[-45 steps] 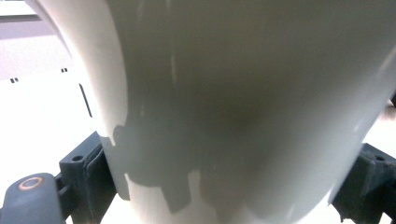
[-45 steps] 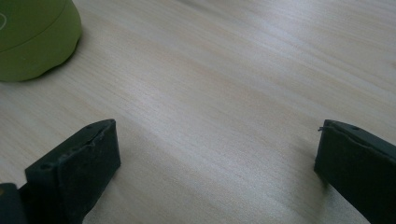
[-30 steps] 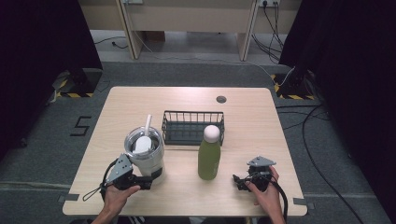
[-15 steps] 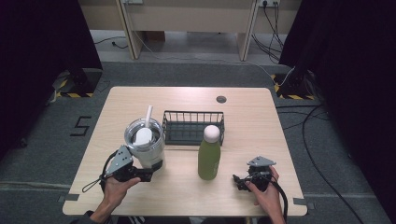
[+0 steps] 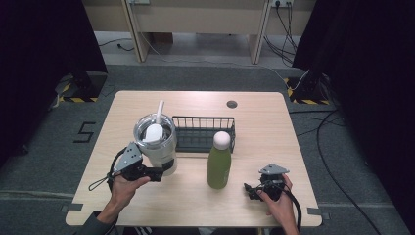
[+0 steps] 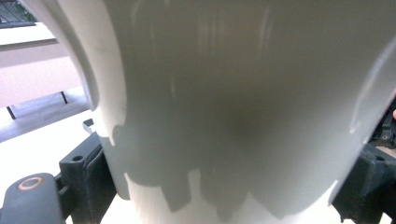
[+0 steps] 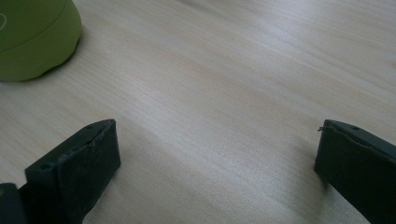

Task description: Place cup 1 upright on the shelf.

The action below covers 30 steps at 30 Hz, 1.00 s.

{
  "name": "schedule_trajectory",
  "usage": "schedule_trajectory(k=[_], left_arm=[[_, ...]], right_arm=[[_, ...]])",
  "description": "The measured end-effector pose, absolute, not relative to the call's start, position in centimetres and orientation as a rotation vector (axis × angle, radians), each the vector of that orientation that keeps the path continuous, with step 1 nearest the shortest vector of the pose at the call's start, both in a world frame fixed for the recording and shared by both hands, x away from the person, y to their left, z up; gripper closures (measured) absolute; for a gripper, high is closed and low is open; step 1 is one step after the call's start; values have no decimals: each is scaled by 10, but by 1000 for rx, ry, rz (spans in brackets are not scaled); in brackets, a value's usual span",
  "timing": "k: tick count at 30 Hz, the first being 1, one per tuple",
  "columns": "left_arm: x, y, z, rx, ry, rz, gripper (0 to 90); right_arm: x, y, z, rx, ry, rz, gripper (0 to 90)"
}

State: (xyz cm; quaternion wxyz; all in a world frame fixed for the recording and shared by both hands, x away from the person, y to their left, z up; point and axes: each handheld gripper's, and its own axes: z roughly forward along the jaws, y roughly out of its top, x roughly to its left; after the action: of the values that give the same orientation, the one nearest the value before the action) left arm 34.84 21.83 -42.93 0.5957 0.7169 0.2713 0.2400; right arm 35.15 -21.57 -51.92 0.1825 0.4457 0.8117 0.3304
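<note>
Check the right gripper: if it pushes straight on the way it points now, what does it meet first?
Probably nothing soon. The right gripper is open, with bare table between its jaws. The green bottle sits off to the left of that line, so it would likely pass beside it, though depth is hard to judge.

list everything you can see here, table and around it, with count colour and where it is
white insulated tumbler with clear lid and white straw: 1, white, left of centre on the table, between the left gripper's jaws
black wire basket: 1, black, centre of the table, just right of the tumbler
green bottle with white cap: 1, green, upright in front of the basket's right end
light wooden table: 1, pale wood, with a small dark round fitting near its far edge
left gripper: 1, black, shut on the tumbler's lower body
right gripper: 1, black, jaws wide apart, low over the table right of the bottle
</note>
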Motion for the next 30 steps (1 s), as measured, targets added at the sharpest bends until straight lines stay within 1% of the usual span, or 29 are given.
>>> schedule_trajectory(k=[15,18,30], left_arm=[[365,209,-400,1664,604,550,109],[368,207,-396,1668,600,562,109],[391,197,-387,1666,605,543,109]], right_arm=[[352,-216,-519,1253,2291,932,4],[351,-216,-519,1258,2291,933,4],[352,-216,-519,1257,2291,932,4]])
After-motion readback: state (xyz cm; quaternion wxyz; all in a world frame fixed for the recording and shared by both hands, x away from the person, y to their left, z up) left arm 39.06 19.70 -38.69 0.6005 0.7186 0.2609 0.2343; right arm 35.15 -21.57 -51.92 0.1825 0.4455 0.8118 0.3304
